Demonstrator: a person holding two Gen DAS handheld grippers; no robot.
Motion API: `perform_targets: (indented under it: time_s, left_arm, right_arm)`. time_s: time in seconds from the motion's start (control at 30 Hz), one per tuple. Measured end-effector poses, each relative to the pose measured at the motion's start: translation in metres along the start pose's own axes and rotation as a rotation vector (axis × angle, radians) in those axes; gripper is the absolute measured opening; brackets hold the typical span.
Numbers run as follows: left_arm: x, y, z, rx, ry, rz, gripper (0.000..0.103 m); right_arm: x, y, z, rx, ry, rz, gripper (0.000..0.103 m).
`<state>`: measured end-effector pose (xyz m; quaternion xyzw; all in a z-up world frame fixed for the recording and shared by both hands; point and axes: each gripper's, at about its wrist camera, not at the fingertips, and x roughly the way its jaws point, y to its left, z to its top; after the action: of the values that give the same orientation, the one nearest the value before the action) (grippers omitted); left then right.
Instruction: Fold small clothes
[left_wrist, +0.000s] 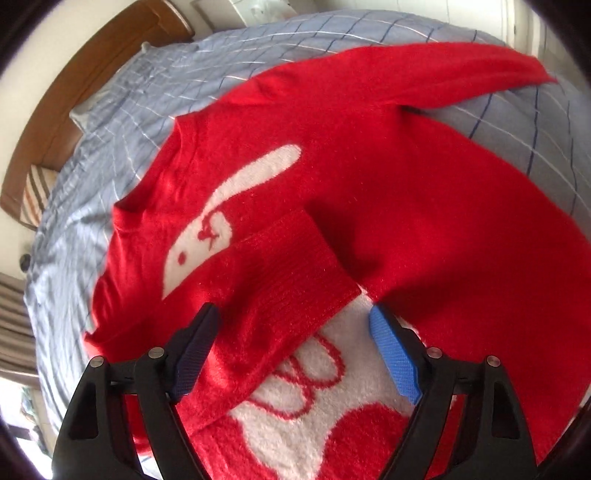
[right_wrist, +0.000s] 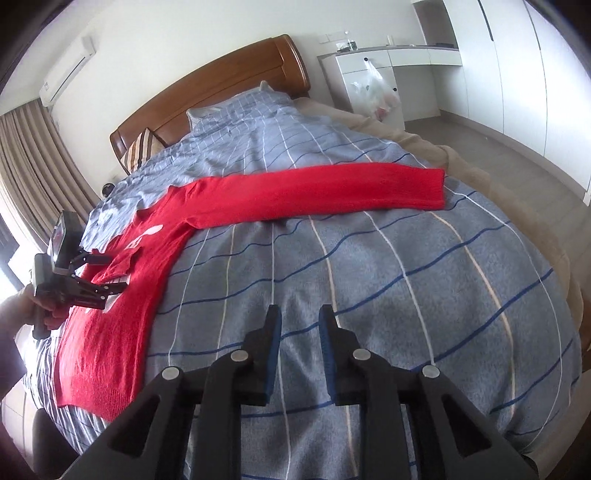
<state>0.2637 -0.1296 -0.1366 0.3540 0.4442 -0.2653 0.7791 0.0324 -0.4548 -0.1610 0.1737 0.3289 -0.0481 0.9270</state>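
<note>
Blue-padded fingers of our left gripper (left_wrist: 295, 354) sit spread wide over the ribbed cuff (left_wrist: 295, 266) of one sleeve, which lies folded across the chest of the red sweater (left_wrist: 406, 206); nothing is pinched that we can see. Our right gripper (right_wrist: 299, 350) hovers over bare checked bedding (right_wrist: 406, 295), jaws narrowly parted, empty. Sweater lies flat on the bed, far sleeve (right_wrist: 332, 192) stretched out straight. We judge it soft, fluffy and light, likely to sag and cling, so best taken at the firmer cuff or hem.
</note>
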Motion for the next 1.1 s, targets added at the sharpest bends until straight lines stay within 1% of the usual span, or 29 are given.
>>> perform_targets:
  time_s: [0.03,0.07,0.1,0.13,0.17,0.2,0.27,0.33,0.4,0.47,0.5,0.57,0.63,0.73,0.83,0.9,0.97,1.03,1.1]
  left_arm:
    - [0.001,0.005,0.001,-0.033,-0.002,-0.043,0.07]
    - [0.002,0.009,0.001,-0.065,-0.001,-0.083,0.05]
    - [0.002,0.011,0.001,-0.094,-0.002,-0.104,0.029]
    - [0.001,0.012,0.0,-0.11,-0.009,-0.098,0.017]
    - [-0.001,0.012,-0.002,-0.12,-0.018,-0.089,0.007]
    - [-0.005,0.014,-0.004,-0.142,-0.034,-0.096,0.006]
    - [-0.018,0.025,-0.011,-0.218,-0.088,-0.114,0.005]
    - [-0.041,0.047,-0.024,-0.337,-0.159,-0.148,0.005]
    - [-0.065,0.08,-0.047,-0.47,-0.23,-0.096,0.003]
    - [-0.087,0.123,-0.084,-0.651,-0.277,-0.085,0.003]
    - [-0.097,0.144,-0.106,-0.735,-0.295,-0.059,0.003]
    - [-0.113,0.182,-0.15,-0.873,-0.309,0.06,0.003]
    - [-0.122,0.214,-0.2,-1.013,-0.287,0.191,0.003]
    - [-0.123,0.248,-0.273,-1.191,-0.196,0.375,0.003]
    - [-0.111,0.261,-0.326,-1.28,-0.081,0.519,0.002]
    - [-0.106,0.261,-0.352,-1.314,-0.032,0.563,0.002]
    - [-0.097,0.257,-0.368,-1.334,0.011,0.579,0.002]
    - [-0.084,0.253,-0.376,-1.342,0.053,0.574,0.002]
    - [-0.067,0.259,-0.383,-1.373,0.093,0.541,0.002]
  right_arm:
    - [0.0,0.001,-0.001,-0.001,-0.003,0.0,0.027]
    - [0.0,0.002,-0.002,0.0,-0.006,0.002,0.027]
    - [0.0,0.002,-0.003,0.001,-0.008,0.0,0.027]
    - [0.0,0.004,-0.003,-0.001,-0.008,-0.006,0.027]
    - [0.0,0.005,-0.004,-0.004,-0.008,-0.011,0.027]
    - [0.0,0.006,-0.004,-0.007,-0.01,-0.015,0.027]
    - [0.0,0.009,-0.005,-0.019,-0.013,-0.025,0.027]
    - [-0.003,0.013,-0.006,-0.042,-0.027,-0.037,0.027]
    - [-0.006,0.017,-0.007,-0.056,-0.04,-0.039,0.027]
    - [-0.005,0.018,-0.008,-0.059,-0.038,-0.034,0.028]
    - [-0.003,0.02,-0.008,-0.062,-0.034,-0.034,0.029]
    - [0.0,0.022,-0.009,-0.072,-0.028,-0.036,0.029]
    - [0.002,0.023,-0.01,-0.071,-0.024,-0.033,0.029]
    - [0.005,0.026,-0.011,-0.08,-0.016,-0.04,0.029]
    - [0.007,0.028,-0.011,-0.088,-0.013,-0.046,0.029]
    - [0.008,0.031,-0.012,-0.097,-0.008,-0.052,0.029]
    - [0.009,0.032,-0.013,-0.104,-0.004,-0.057,0.029]
    - [0.011,0.032,-0.013,-0.105,0.0,-0.062,0.029]
    - [0.011,0.03,-0.013,-0.098,0.003,-0.067,0.029]
